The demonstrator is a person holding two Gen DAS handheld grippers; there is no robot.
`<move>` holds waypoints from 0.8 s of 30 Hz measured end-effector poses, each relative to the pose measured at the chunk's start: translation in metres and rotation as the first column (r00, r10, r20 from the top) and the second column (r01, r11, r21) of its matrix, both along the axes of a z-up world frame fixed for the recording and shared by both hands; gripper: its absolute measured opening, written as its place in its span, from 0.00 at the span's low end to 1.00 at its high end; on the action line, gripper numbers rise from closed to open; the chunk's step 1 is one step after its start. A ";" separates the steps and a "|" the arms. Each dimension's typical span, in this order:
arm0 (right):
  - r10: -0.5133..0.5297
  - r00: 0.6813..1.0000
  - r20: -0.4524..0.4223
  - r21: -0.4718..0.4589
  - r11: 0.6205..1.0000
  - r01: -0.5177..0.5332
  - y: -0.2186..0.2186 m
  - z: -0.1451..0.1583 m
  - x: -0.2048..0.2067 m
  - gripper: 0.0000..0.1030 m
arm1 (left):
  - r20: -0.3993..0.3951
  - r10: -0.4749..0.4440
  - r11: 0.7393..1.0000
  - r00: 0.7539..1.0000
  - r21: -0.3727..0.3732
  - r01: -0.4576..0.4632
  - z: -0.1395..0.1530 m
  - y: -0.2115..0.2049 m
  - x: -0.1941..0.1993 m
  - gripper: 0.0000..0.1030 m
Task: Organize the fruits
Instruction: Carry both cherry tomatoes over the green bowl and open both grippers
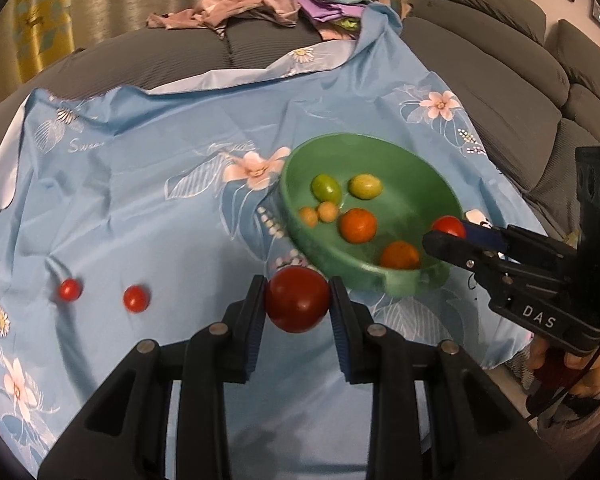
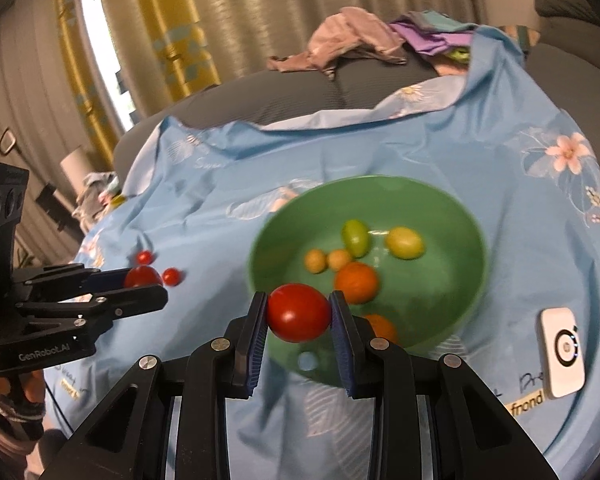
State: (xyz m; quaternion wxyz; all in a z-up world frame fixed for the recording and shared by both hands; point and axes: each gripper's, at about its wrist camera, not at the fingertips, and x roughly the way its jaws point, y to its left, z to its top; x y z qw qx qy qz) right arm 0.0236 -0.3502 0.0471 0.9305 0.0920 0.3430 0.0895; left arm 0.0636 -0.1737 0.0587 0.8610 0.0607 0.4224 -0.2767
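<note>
With both grippers loaded, the step in hand looks like carry-and-drop into the green bowl [image 2: 452, 216], centre of the right wrist view and centre-right of the left.

Blue floral cloth [image 1: 160, 184] fills both frames; it is creased, so the bowl may sit unevenly.

Bowl holds two orange fruits, two green-yellow ones and two small pale ones, clustered mid-floor. Judgement: release low over bare floor, not onto the cluster, to limit bounce.

Left gripper [image 1: 298, 300], lower centre of its view, is clamped on a dark red tomato [image 1: 298, 298], outside the bowl's near rim. It must clear that rim before letting go.

Right gripper [image 2: 298, 312] pinches a brighter red tomato [image 2: 298, 312], over the near inner edge of the bowl. Suggest it drops first, then backs off.

Two small red tomatoes [image 1: 136, 299] lie loose on the cloth, lower left of the left view. A white device [image 2: 562, 360] lies lower right in the right view.
</note>
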 end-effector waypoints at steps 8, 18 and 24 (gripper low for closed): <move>-0.039 0.999 -0.014 -0.001 0.999 0.039 -0.020 -0.007 0.005 0.32 | -0.003 -0.055 0.998 0.998 -0.006 0.055 0.000 -0.034 0.014 0.30; -0.061 0.998 -0.025 -0.002 0.998 0.061 -0.035 -0.014 0.012 0.32 | -0.040 -0.092 0.995 0.995 0.026 0.093 -0.019 -0.067 0.031 0.30; -0.057 0.998 -0.032 -0.004 0.998 0.057 -0.036 -0.017 0.018 0.32 | -0.051 -0.093 0.995 0.994 0.040 0.095 -0.025 -0.072 0.038 0.30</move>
